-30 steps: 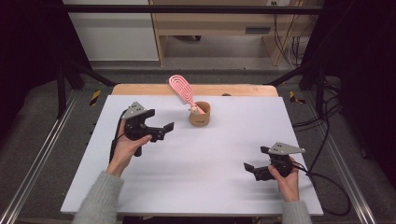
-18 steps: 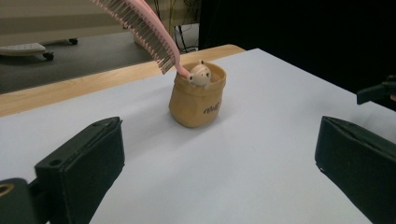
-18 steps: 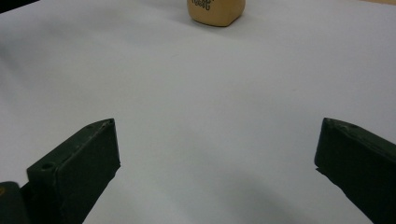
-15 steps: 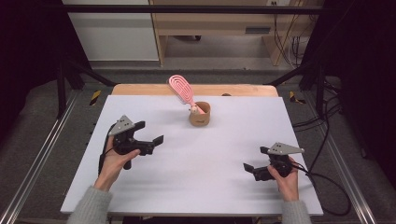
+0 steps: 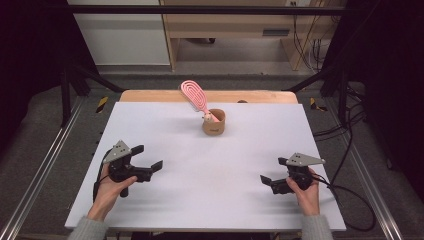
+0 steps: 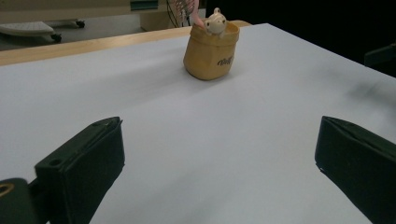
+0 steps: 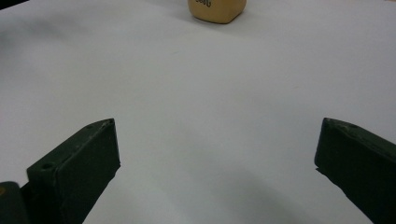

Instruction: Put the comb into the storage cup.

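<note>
Here, the left gripper [image 5: 147, 156] is held with jaws spread and empty at lower left, the right gripper [image 5: 273, 170] likewise at lower right; the brown cup [image 5: 214, 122], holding a pink brush [image 5: 194, 95], is seen upper centre.

The left gripper [image 5: 147, 158] sits at the near left, held from below by the left hand [image 5: 111, 184], jaws wide apart and empty; the right gripper [image 5: 273, 171] sits at the near right in the right hand [image 5: 305, 190], jaws likewise spread, pointing left.

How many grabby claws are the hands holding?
2. The left gripper is near the table's left front, the right gripper near its right front. Both have fingers spread, holding nothing.
</note>
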A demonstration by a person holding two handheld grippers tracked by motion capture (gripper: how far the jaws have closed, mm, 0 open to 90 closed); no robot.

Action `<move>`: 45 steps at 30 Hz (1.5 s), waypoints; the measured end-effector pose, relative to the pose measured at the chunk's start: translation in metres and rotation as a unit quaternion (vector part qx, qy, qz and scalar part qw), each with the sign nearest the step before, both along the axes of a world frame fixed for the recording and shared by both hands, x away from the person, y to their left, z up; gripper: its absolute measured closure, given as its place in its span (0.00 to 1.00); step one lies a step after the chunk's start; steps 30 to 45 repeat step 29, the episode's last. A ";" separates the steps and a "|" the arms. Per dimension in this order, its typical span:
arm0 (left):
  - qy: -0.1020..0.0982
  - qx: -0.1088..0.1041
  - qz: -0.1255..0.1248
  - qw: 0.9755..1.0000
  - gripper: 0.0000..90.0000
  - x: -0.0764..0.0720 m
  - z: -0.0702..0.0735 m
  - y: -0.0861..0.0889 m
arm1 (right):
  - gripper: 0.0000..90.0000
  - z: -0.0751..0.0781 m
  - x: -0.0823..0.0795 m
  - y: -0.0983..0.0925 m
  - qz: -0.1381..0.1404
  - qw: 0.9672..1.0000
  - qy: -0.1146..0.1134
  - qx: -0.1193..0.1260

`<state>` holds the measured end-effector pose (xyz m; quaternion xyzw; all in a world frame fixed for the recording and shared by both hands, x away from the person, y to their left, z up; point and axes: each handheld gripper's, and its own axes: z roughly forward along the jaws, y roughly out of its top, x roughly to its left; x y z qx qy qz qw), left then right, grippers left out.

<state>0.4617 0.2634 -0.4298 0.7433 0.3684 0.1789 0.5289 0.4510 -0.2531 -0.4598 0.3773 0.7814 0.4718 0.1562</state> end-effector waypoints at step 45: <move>0.026 0.036 0.024 0.999 0.01 -0.019 -0.038 0.037 | 0.01 -0.003 -0.001 0.002 0.004 1.000 0.005 -0.007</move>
